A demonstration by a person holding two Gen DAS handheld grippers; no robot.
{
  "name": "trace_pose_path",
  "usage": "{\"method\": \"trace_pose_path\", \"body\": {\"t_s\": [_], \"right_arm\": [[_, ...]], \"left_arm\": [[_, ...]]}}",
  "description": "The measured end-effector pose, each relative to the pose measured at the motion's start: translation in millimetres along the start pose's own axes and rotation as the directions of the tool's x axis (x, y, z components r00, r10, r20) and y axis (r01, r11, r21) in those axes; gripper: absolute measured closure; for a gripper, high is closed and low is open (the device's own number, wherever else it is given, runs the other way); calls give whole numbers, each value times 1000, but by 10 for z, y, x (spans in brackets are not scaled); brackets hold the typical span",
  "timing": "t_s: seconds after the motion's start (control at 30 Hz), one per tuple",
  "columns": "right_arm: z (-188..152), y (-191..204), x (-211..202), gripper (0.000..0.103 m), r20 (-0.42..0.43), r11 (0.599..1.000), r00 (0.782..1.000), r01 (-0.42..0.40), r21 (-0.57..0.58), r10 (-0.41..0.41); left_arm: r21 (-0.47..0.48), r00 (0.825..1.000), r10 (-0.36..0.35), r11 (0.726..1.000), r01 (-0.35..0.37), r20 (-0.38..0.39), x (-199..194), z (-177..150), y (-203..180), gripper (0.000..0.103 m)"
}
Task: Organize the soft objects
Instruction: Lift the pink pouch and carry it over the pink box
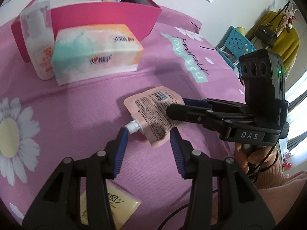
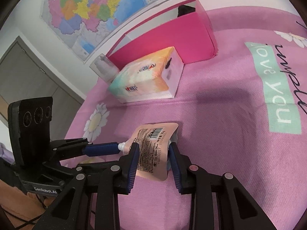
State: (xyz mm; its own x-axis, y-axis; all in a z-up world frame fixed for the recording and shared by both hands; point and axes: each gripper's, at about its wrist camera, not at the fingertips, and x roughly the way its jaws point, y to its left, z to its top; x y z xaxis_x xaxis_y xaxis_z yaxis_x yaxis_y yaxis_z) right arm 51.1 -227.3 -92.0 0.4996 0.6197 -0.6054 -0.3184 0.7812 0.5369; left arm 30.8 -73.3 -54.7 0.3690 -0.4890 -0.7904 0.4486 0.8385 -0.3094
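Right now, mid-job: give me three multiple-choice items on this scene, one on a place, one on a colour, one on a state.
1. Where is the tissue pack?
A. inside the box
B. on the bed in front of the box
C. under the pouch

2. What colour is the box?
A. pink
B. blue
C. yellow

3. How does the right gripper stand?
A. open, clear of everything
B. shut on the pouch
C. shut on the bottle

Key:
1 B: the tissue pack lies on the bed before the box, beside the bottle.
2 A: the box's walls are bright pink.
3 B: in the right wrist view the right gripper has its pads pressing both sides of the pouch; the left gripper is at the spout end.
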Motion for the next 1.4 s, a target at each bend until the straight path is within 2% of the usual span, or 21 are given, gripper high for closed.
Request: {"method": "trace_pose_path", "body": {"t_s": [0.47, 0.87, 1.4], "right_arm": [[213, 171, -208, 71, 58, 997, 998, -19, -69, 23], [503, 365, -277, 71, 117, 989, 992, -19, -144, 36], [771, 448, -306, 70, 155, 981, 987, -21, -191, 51]], "left_arm": [[10, 996, 16, 1000, -17, 93, -324, 148, 7, 56], [23, 985, 63, 997, -67, 160, -499, 386, 51, 56], [19, 976, 81, 996, -87, 202, -590, 597, 106, 56]]}}
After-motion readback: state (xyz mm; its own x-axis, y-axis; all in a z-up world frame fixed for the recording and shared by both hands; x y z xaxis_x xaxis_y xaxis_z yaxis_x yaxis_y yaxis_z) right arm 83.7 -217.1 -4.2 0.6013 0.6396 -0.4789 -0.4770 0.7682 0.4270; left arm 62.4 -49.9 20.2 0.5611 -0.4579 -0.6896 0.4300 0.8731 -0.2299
